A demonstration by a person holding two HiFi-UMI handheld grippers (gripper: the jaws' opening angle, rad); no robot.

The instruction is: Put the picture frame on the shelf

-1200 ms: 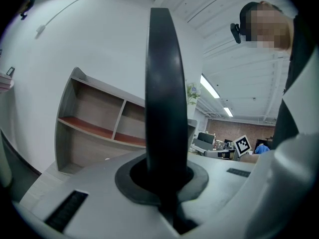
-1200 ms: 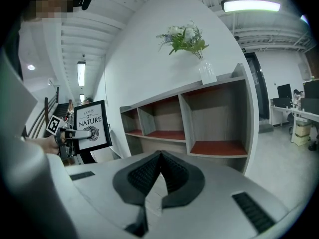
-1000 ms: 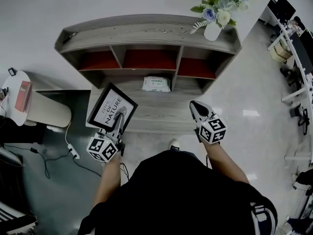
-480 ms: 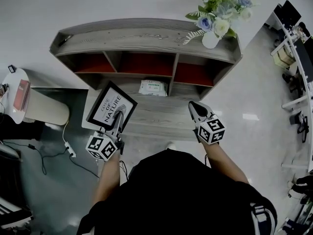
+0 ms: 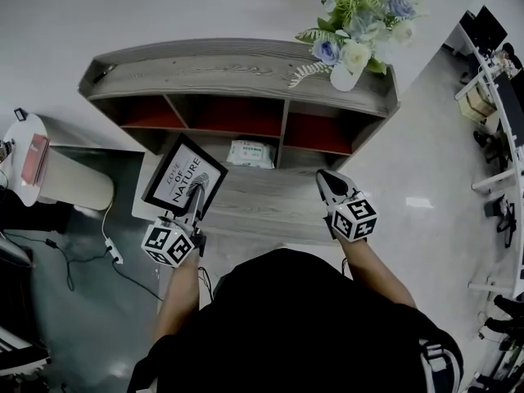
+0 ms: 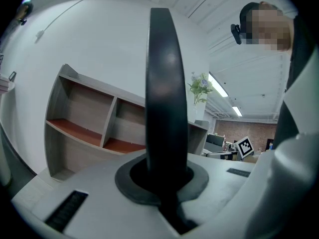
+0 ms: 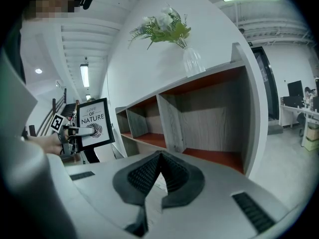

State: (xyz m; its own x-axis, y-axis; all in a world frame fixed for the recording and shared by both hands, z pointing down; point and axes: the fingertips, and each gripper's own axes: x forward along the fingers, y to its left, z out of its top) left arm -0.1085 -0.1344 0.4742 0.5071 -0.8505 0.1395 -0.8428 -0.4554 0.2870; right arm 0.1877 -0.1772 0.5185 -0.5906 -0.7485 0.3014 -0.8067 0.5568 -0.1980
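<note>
Picture frame point(image 5: 183, 173) is clamped in the left gripper point(image 5: 194, 197) jaws near the shelf point(image 5: 246, 62), while the right gripper point(image 5: 331, 184) jaws are together.

Bright even overhead light, fisheye-bent edges, dark vignetted corners

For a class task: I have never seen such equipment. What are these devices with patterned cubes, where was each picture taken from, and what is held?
A person holds a two-jaw gripper in each hand. One picture looks down from a head camera; the others come from cameras on the grippers. The left gripper clamps the picture frame, edge-on in its own view. The right gripper is shut, empty. Ahead stands the shelf, flower vase on top, a white packet on its lower board.
</note>
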